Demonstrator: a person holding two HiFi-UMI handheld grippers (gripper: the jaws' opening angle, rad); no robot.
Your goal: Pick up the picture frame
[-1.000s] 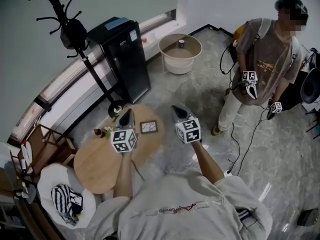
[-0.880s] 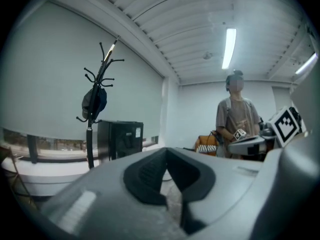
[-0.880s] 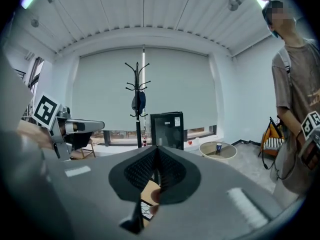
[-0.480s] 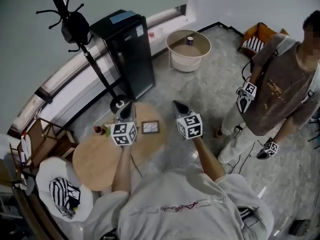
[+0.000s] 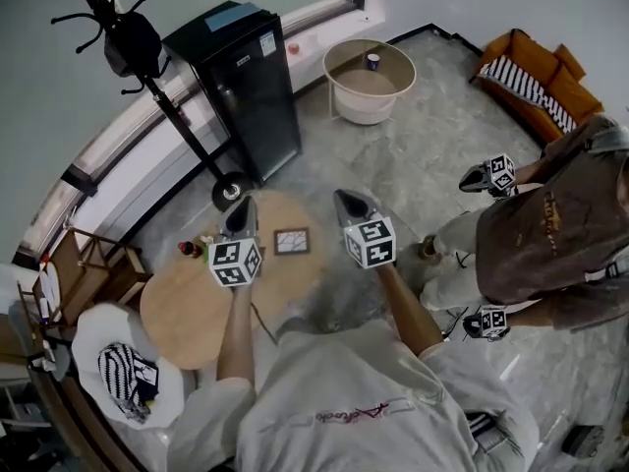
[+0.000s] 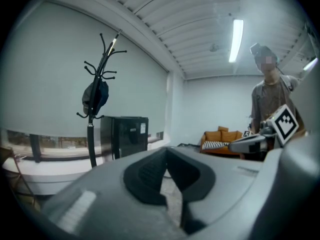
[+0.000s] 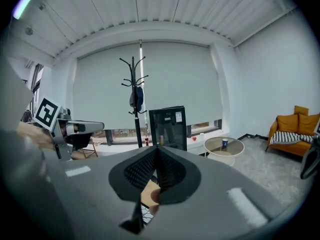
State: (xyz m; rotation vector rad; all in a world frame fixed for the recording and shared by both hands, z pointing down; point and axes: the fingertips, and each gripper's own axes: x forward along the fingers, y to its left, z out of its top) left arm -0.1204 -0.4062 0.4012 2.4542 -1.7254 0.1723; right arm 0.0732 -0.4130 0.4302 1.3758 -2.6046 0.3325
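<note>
Jaws pressed together on left gripper (image 5: 246,205) and right gripper (image 5: 341,198), by round wooden table (image 5: 187,308).

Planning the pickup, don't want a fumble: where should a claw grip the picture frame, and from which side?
Grip the picture frame by its right border, coming from the right with the right claw, the nearer one. It seems to lie face-up near the right rim of the round table, so only thin edges offer a hold. Open the shut claw first.
</note>
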